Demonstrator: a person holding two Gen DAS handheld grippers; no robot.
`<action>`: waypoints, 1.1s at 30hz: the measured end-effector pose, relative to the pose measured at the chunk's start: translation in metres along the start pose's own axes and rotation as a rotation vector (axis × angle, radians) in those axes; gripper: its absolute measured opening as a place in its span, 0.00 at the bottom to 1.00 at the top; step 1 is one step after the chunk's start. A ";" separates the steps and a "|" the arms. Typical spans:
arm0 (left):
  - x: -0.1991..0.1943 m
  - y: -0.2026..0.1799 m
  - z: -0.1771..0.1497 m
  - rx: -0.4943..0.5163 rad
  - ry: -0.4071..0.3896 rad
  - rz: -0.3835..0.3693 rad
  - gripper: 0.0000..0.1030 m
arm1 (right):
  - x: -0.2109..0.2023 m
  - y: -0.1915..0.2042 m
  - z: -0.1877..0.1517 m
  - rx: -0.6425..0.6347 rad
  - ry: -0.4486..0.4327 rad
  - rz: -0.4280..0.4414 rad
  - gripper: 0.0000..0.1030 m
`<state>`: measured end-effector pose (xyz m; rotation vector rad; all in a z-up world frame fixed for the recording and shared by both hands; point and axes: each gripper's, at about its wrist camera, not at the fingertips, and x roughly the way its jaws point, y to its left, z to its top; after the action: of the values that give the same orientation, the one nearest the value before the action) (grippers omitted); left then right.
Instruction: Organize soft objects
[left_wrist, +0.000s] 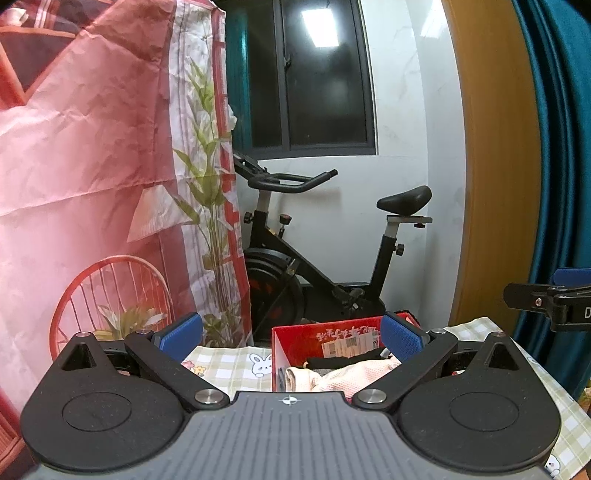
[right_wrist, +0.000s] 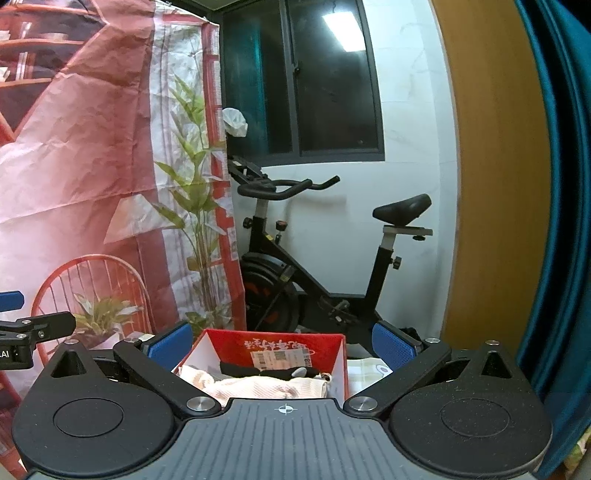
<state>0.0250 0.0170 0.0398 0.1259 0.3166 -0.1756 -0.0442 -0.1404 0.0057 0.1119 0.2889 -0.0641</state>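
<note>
**Both grippers hovering in front of the red box, nothing grabbed**

So both grippers sat side by side, looking the same way. The left gripper (left_wrist: 291, 338) had its jaws spread wide, blue pads (left_wrist: 181, 336) well apart and empty. Same story for the right gripper (right_wrist: 282, 341): jaws spread, nothing between them.

The red box (right_wrist: 284, 345) was low in the centre of both views, open on top, sitting on the worktop with its green checked bunny tablecloth (left_wrist: 229, 363). In the left wrist view it showed a bit right of centre. Inside it lay a pale pink cloth (right_wrist: 258, 387) bunched up, with a black soft item (right_wrist: 266, 369) stretched across behind it, against the box's back wall and its shipping label.

Background stuff: a black exercise bike (left_wrist: 325, 254) in the middle against the white wall, a dark window (left_wrist: 314, 74) upper centre, a big red printed backdrop (left_wrist: 92, 166) filling the left side, and a teal curtain (right_wrist: 554, 184) down the right edge.
</note>
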 end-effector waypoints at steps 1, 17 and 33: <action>0.000 0.000 0.000 0.000 0.001 -0.001 1.00 | -0.001 0.001 0.000 -0.002 0.001 -0.001 1.00; 0.005 0.005 -0.004 -0.029 0.015 -0.020 1.00 | 0.004 0.002 -0.003 -0.006 0.005 -0.020 1.00; 0.009 0.005 -0.009 -0.030 0.014 -0.033 1.00 | 0.011 -0.003 -0.009 -0.012 0.017 -0.027 1.00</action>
<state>0.0313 0.0221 0.0290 0.0927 0.3353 -0.2024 -0.0361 -0.1425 -0.0068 0.0963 0.3081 -0.0885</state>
